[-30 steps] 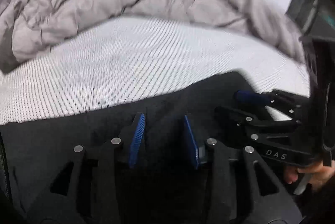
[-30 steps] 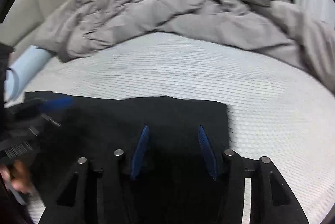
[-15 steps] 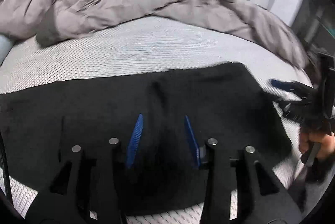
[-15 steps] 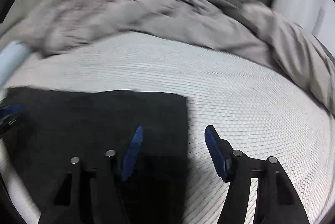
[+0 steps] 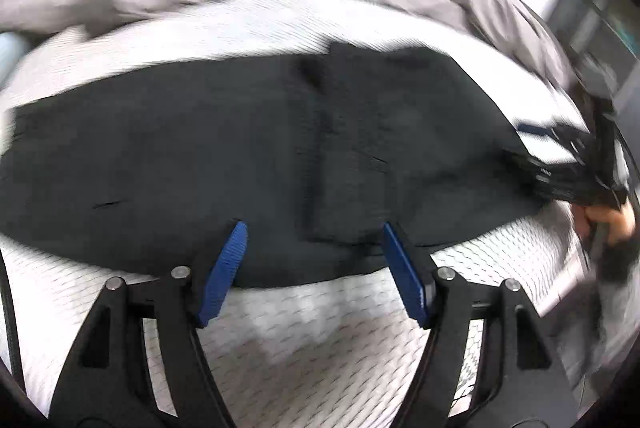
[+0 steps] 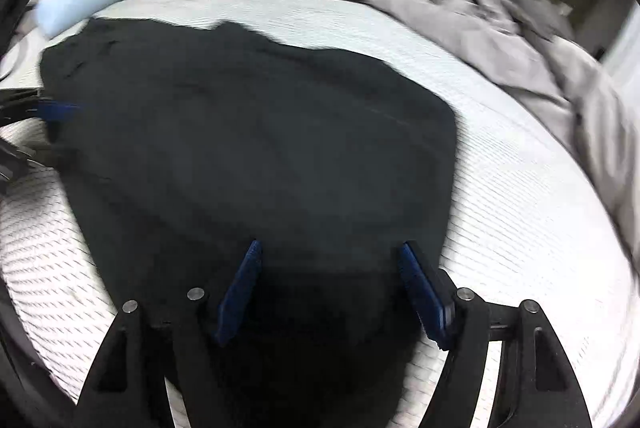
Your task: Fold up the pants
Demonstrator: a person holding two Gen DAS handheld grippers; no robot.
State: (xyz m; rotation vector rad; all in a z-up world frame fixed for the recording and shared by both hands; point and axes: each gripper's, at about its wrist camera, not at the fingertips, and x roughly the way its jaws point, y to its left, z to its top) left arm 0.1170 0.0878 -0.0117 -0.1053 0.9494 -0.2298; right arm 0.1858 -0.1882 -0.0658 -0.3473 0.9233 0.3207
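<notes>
- Pants (image 5: 248, 156) lie flat across mid-frame on the white bed (image 5: 320, 340), folded into a dark band.
- Your left gripper (image 5: 316, 268) has just spread its jaws; nothing sits between them now.
- Your right gripper (image 6: 336, 292) has just opened too, over the cloth without pinching it.
- Both have let go and pulled back, so that fold looks laid; the next one needs a fresh grip.

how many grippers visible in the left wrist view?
2. The left gripper sits bottom centre, open over the near edge of the black pants. The right gripper is at the right edge, blurred, by the pants' end.
</notes>
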